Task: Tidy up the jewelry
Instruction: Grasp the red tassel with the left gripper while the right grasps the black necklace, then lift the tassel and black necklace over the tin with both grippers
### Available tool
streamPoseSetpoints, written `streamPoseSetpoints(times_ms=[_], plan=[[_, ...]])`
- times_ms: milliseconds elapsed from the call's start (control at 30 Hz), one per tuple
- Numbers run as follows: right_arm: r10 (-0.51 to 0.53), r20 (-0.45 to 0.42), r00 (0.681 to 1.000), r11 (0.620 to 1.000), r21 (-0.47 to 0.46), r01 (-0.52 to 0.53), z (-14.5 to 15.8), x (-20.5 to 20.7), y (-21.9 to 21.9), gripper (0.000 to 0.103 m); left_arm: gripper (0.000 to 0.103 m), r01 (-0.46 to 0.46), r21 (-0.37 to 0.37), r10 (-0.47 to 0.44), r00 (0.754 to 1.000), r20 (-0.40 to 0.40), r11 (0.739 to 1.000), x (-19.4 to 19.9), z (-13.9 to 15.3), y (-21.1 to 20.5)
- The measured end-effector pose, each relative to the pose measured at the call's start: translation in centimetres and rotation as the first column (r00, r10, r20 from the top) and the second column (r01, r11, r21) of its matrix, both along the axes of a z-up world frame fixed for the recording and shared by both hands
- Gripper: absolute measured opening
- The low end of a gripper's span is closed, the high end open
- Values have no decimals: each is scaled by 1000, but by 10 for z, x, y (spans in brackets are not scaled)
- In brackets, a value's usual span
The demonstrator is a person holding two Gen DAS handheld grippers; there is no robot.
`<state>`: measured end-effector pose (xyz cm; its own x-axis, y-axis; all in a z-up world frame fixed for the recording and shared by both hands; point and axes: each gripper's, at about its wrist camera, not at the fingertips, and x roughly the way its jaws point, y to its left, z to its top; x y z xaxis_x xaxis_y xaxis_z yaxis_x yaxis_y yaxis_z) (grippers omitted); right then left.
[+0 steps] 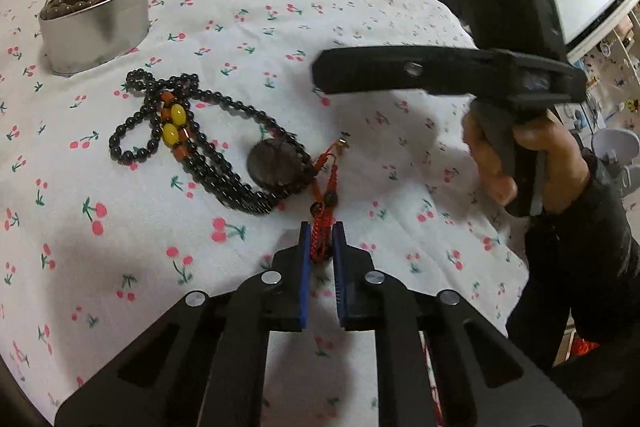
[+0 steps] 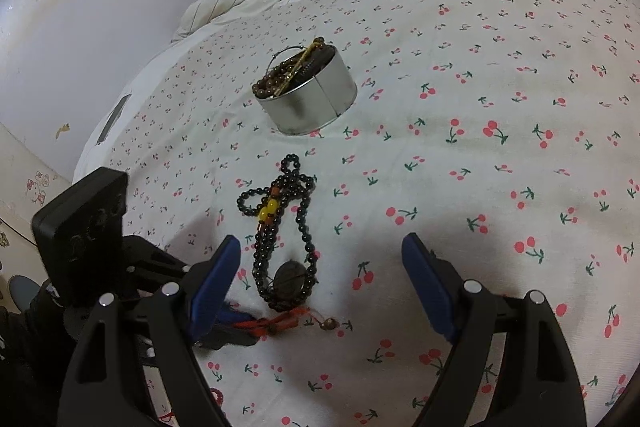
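The red cord (image 1: 321, 239) of the black bead necklace (image 1: 208, 143) is pinched between the closed left gripper (image 1: 321, 239) fingers, while the beads are framed ahead of the wide-open right gripper (image 2: 320, 251) fingers.

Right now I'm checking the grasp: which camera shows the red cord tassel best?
The left wrist view: the red cord tassel sits centred between the left gripper pads, which have closed on it. The right wrist view shows it low down, partly hidden behind a blue finger.
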<state>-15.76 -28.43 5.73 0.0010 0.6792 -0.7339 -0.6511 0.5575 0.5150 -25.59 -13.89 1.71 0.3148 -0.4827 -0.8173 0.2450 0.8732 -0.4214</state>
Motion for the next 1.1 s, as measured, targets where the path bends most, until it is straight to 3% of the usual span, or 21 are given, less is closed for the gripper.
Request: streamPoseSetpoints(times_ms=[267, 533, 767, 867, 1000, 1067, 1100], plan=[[26, 47, 999, 1000, -9, -25, 3, -10, 15, 80, 10, -19, -7, 19, 1000, 5, 1000, -22, 15, 20], [99, 124, 987, 990, -114, -85, -7, -28, 44, 80, 10, -82, -3, 82, 996, 24, 997, -36, 27, 54], [228, 196, 954, 957, -226, -182, -19, -56, 73, 80, 10, -161, -28, 162, 986, 38, 987, -44, 33, 88], [233, 122, 965, 963, -170, -211, -20, -52, 67, 80, 10, -172, -43, 173, 984, 41, 984, -43, 32, 91], [154, 9, 988, 984, -88, -152, -25, -33, 53, 79, 10, -167, -52, 169, 985, 40, 985, -40, 28, 91], [125, 11, 992, 988, -98, -123, -27, -31, 56, 77, 10, -170, -55, 173, 984, 41, 984, -38, 26, 92], [138, 53, 989, 983, -128, -130, -25, -38, 62, 77, 10, -173, -58, 176, 984, 42, 983, -41, 26, 94]])
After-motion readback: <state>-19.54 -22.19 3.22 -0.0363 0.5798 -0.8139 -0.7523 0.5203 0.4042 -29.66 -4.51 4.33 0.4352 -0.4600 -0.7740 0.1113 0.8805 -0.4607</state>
